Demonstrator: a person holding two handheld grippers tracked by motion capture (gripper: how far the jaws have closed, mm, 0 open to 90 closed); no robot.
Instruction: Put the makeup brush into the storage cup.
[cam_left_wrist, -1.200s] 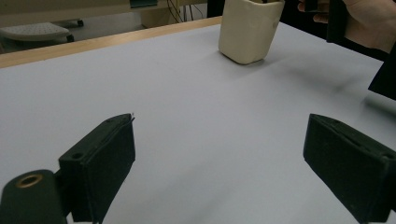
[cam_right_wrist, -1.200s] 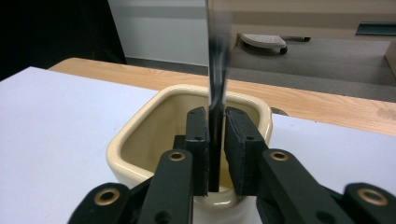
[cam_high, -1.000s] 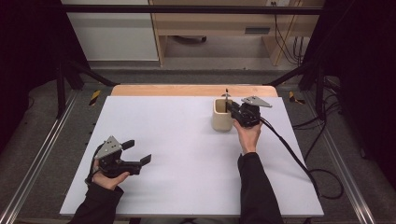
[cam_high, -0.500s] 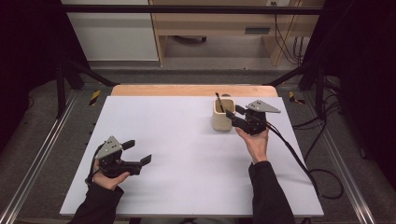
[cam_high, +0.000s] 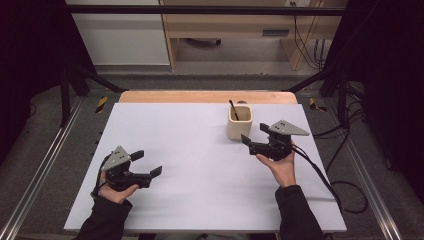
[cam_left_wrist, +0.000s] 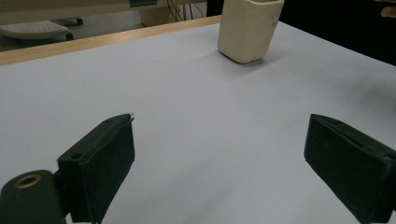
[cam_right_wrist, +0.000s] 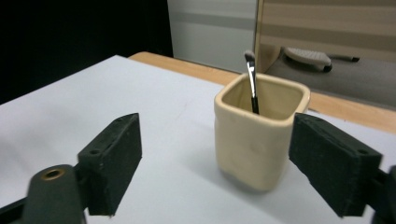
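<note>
In the high view a white table (cam_high: 200, 190) fills the middle, with a strip of bare wood along its far edge. A cream square cup (cam_high: 239, 123) stands upright on the far right part of the white surface, and a thin black brush (cam_high: 233, 109) leans inside it, its tip rising above the rim toward the left. The right gripper (cam_high: 252, 136) is held just to the near right of the cup, not touching it; its jaws point left toward the cup, have just been opening, and now stand wide apart with nothing between them. The left gripper (cam_high: 148, 163) rests on the near left part of the table, well apart from the cup, its jaws also spread and empty. In the left gripper view the left gripper (cam_left_wrist: 219, 154) shows its two black jaws far apart over bare white surface, and the cup (cam_left_wrist: 247, 30) stands at the far end, toward the right. In the right gripper view the right gripper (cam_right_wrist: 215, 161) has its jaws wide apart, holding nothing; the cup (cam_right_wrist: 257, 135) stands just beyond them, nearer the right jaw, with the brush (cam_right_wrist: 252, 84) upright inside, leaning on the cup's far wall.
</note>
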